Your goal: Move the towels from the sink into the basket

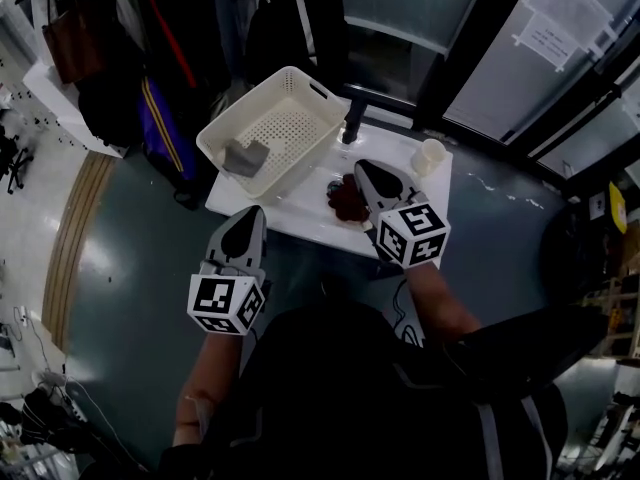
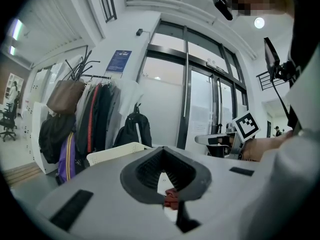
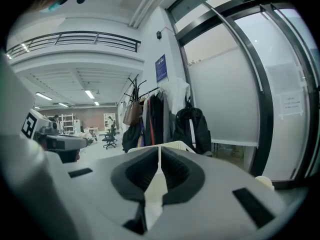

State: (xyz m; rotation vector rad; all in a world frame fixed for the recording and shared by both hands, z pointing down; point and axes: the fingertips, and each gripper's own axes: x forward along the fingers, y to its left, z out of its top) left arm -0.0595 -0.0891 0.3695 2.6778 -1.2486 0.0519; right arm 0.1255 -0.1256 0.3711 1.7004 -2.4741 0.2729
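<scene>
A white basket (image 1: pixel 300 73) stands on the left of the white sink unit (image 1: pixel 300 213), with a grey towel (image 1: pixel 246 156) lying inside it. A dark red towel (image 1: pixel 345 200) lies crumpled in the sink. My right gripper (image 1: pixel 362 165) hangs just right of and above the red towel, jaws shut and empty (image 3: pixel 160 148). My left gripper (image 1: pixel 255 211) is in front of the unit's near edge, shut with nothing held (image 2: pixel 162 149). Through its jaws I glimpse the red towel (image 2: pixel 171 198) beyond, with the basket (image 2: pixel 115 151) to the left.
A black faucet (image 1: pixel 352 120) rises behind the sink, and a white cup (image 1: pixel 430 155) stands at the far right corner. Coats and bags hang on a rack (image 1: pixel 150 58) left of the basket. Glass doors (image 1: pixel 520 58) close off the back.
</scene>
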